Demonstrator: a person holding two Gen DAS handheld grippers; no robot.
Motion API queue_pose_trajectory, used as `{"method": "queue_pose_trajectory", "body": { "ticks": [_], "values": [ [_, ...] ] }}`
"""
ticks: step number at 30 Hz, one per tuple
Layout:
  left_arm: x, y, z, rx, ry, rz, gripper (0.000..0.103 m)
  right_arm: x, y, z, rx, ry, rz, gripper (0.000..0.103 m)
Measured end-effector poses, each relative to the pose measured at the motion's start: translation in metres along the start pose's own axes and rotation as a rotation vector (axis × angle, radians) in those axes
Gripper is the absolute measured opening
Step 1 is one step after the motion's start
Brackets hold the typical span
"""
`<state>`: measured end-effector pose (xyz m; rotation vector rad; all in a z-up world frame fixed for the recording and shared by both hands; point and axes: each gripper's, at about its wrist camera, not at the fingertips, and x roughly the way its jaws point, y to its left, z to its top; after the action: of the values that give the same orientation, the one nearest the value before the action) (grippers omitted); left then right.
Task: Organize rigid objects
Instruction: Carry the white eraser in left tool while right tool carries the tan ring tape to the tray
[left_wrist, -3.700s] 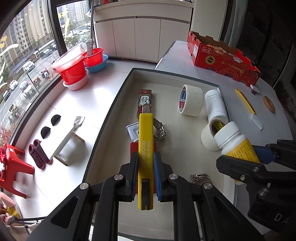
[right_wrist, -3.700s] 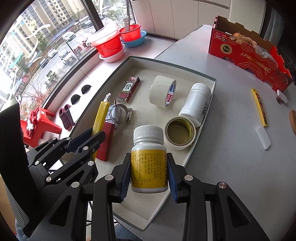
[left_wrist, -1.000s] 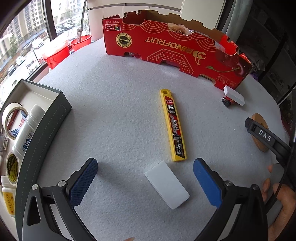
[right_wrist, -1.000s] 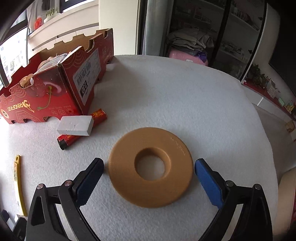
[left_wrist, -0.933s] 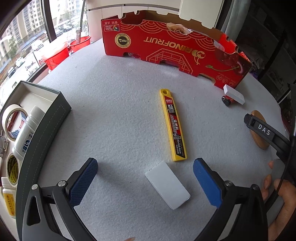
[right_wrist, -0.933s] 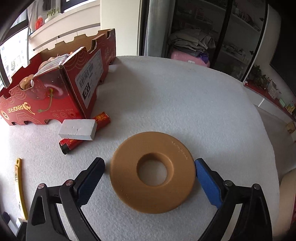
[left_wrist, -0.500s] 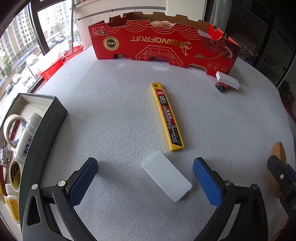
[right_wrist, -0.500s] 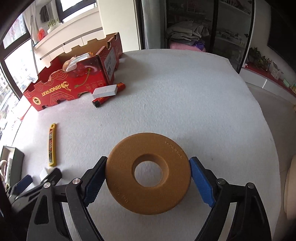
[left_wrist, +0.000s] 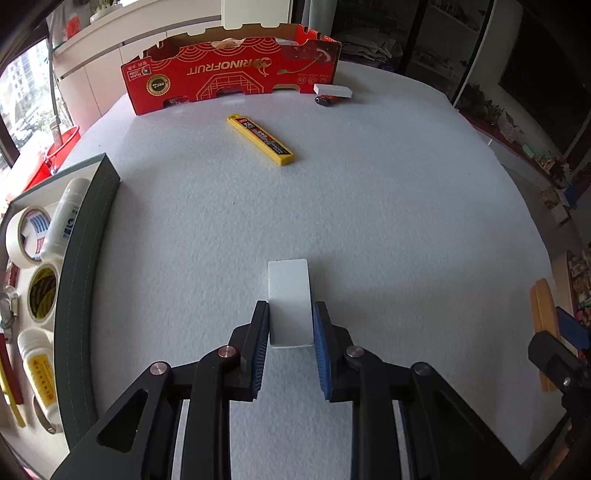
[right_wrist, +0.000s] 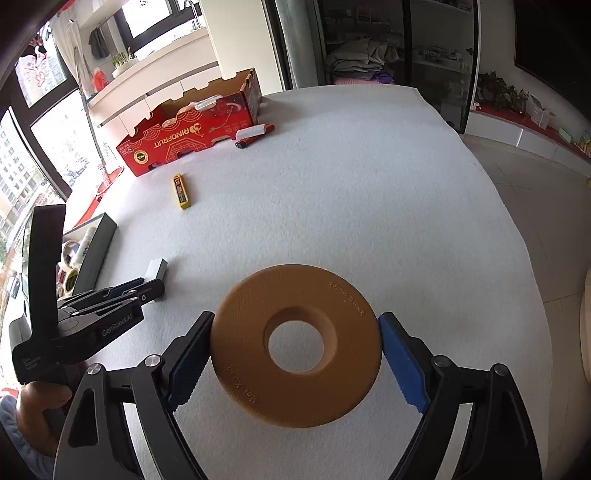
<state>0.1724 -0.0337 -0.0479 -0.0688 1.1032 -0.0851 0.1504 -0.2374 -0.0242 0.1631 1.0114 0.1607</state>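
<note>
My left gripper is shut on a white rectangular block that rests on the white felt table; the block also shows in the right wrist view. My right gripper is shut on a tan ring-shaped disc and holds it above the table; its edge shows in the left wrist view. A yellow utility knife lies farther back. A grey tray at the left holds tape rolls and white bottles.
A red RINOFRUIT carton stands at the far edge. A second white block lies on a red marker beside it. The table's rounded edge runs along the right.
My left gripper moved forward and closed on the white block. My right gripper closed on the tan ring and lifted it off the table, pulling back.
</note>
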Motion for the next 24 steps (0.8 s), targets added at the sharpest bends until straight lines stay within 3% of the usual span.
{"method": "queue_pose_trajectory", "body": {
  "ticks": [5,12,24],
  "values": [
    [-0.023,0.002,-0.044,0.007,0.009,-0.01,0.025,-0.013,0.0,-0.035,0.051,0.03,0.008,0.087],
    [-0.049,0.0,-0.08,0.027,-0.001,-0.031,0.025,-0.032,0.006,-0.062,0.081,0.035,0.009,0.087],
    [-0.103,0.011,-0.088,0.028,-0.13,-0.036,0.026,-0.063,0.044,-0.065,0.019,-0.027,0.004,0.088]
  ]
}}
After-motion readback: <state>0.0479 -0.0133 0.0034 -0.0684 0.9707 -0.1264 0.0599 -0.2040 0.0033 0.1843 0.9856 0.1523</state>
